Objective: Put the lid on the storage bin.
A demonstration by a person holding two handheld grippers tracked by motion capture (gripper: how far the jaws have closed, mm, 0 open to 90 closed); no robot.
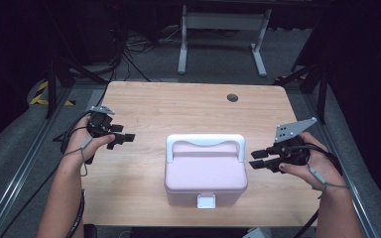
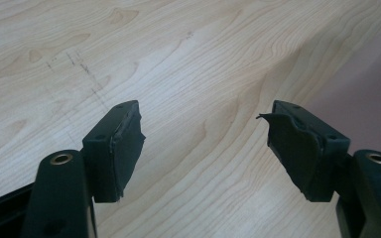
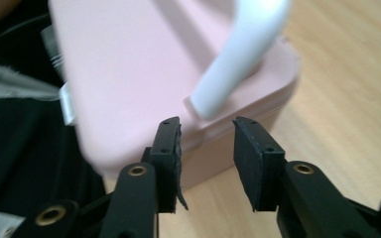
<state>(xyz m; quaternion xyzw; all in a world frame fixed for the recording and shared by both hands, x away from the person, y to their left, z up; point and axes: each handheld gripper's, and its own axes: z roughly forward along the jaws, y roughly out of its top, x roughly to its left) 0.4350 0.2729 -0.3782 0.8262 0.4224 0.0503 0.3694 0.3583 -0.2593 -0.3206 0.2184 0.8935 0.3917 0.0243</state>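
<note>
One wooden table [image 1: 144,104] carried the whole scene, its pale grain running under both hands in the high view. A pink storage box [image 1: 206,174] with a white carrying handle [image 1: 206,141] sat near the table's front edge, roughly midway between the two grippers, and a white latch [image 1: 206,201] faced the person on its front wall. The handle lay folded toward the back of the lid.

The right gripper [image 1: 263,159] hovered just beside the box's right side, pointing at it, apart from the wall. In the right gripper view the box [image 3: 129,74] lay straight ahead of the jaws, with the near end of the handle [image 3: 243,59] rising just beyond the gap. The jaws stood partly apart with nothing between the pads [image 3: 171,163]; the gap framed only the box's corner and a strip of table, and no pad touched the pink plastic.

The left gripper [image 1: 121,139] hung over bare table on the box's left, well apart from it and pointing toward it. In the left gripper view its jaws were spread wide and empty, wood grain [image 2: 203,148] showing between the worn pads [image 2: 124,148], while a blurred pink edge of the box [image 2: 372,89] sat off to the far right, outside the jaws.
</note>
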